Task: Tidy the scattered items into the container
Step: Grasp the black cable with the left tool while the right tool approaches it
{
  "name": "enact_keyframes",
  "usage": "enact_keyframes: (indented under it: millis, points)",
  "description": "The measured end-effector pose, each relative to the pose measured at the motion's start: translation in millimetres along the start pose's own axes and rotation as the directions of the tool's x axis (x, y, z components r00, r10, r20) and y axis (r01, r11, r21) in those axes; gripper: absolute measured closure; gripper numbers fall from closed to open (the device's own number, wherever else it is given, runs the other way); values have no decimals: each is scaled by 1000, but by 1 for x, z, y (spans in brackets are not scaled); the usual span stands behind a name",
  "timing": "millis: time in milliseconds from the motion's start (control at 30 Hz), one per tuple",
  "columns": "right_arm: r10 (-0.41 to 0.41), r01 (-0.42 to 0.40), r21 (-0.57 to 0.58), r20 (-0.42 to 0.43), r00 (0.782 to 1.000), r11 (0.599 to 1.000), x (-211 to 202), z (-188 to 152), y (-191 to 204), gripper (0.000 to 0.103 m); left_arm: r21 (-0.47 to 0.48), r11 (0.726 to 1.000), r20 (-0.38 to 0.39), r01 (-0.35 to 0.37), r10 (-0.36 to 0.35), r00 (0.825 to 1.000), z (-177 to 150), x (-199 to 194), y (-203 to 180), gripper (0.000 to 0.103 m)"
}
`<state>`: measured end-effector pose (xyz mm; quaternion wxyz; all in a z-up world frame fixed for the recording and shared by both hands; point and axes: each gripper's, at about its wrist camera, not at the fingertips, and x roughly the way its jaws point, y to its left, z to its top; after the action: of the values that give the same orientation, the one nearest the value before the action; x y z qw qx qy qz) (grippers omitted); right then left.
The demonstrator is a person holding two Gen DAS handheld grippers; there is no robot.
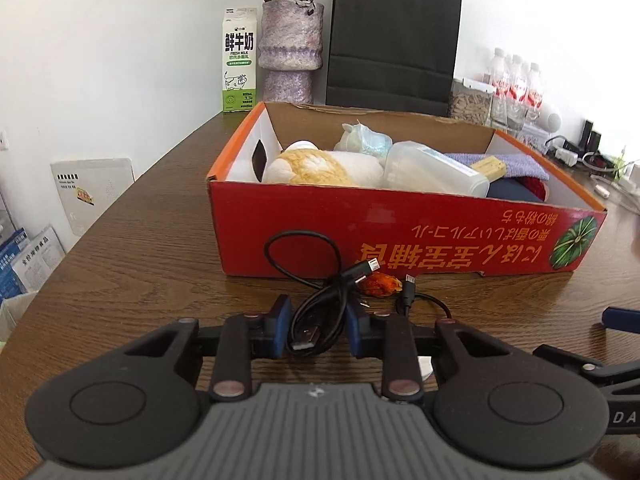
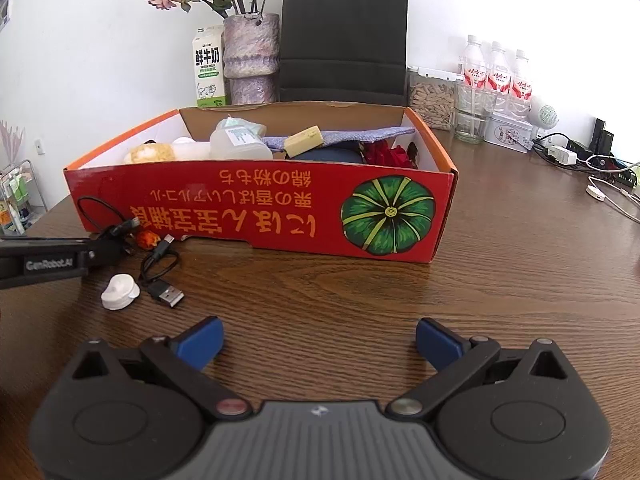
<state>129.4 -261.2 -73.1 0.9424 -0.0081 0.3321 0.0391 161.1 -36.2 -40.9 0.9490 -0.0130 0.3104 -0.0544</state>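
Observation:
A red cardboard box (image 1: 400, 240) stands on the wooden table and holds a plush toy (image 1: 316, 168), a plastic bottle (image 1: 436, 172), cloths and other items. In front of it lie a coiled black USB cable (image 1: 316, 312), an orange wrapped candy (image 1: 378, 285) and a second short black cable (image 2: 160, 276). My left gripper (image 1: 318, 330) has its blue pads on either side of the coiled cable, partly closed around it. A white cap (image 2: 119, 292) lies to the right of the left gripper. My right gripper (image 2: 318, 342) is open and empty above bare table in front of the box (image 2: 256, 208).
Behind the box stand a milk carton (image 1: 239, 60), a purple vase with flowers (image 1: 290, 48), a black paper bag (image 1: 394, 40), a jar, glasses and water bottles (image 2: 496, 68). Chargers and cords (image 2: 592, 164) lie at the far right. The table edge runs along the left.

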Motion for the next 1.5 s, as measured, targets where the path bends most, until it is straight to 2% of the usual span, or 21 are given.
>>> enact_keyframes:
  millis: [533, 700, 833, 933, 1167, 1267, 1333, 1367, 1400, 1500]
  points:
    - [-9, 10, -23, 11, 1000, 1000, 0, 0, 4, 0, -19, 997, 90, -73, 75, 993, -4, -30, 26, 79]
    - [13, -11, -47, 37, 999, 999, 1, 8, 16, 0, -13, 997, 104, -82, 82, 991, -6, -35, 30, 79]
    - [89, -85, -78, 47, 995, 993, 4, 21, 35, 1, -14, 995, 101, -97, 98, 990, -8, -36, 33, 79]
    - [106, -102, -81, 55, 993, 992, 12, 32, 50, 4, -15, 994, 103, -110, 111, 988, -10, -37, 38, 79]
    - [143, -148, -93, -54, 988, 985, 42, 50, 76, 18, -9, 992, 116, -125, 125, 985, -11, -43, 46, 79]
    - [135, -140, -123, -50, 990, 982, 43, 47, 86, 22, -13, 992, 114, -122, 123, 986, -13, -42, 48, 79]
    - [148, -153, -126, -45, 988, 980, 40, 44, 88, 36, -15, 993, 109, -121, 122, 987, -13, -41, 49, 79]
    - [149, -153, -127, -41, 988, 980, 38, 44, 88, 53, -17, 993, 108, -118, 119, 987, -13, -41, 50, 79]
    - [151, -154, -126, -38, 988, 980, 35, 44, 87, 76, -18, 993, 109, -116, 117, 987, -14, -41, 50, 79]
    - [155, -158, -124, -36, 987, 980, 32, 41, 83, 77, -23, 993, 114, -112, 114, 987, -14, -43, 50, 79]
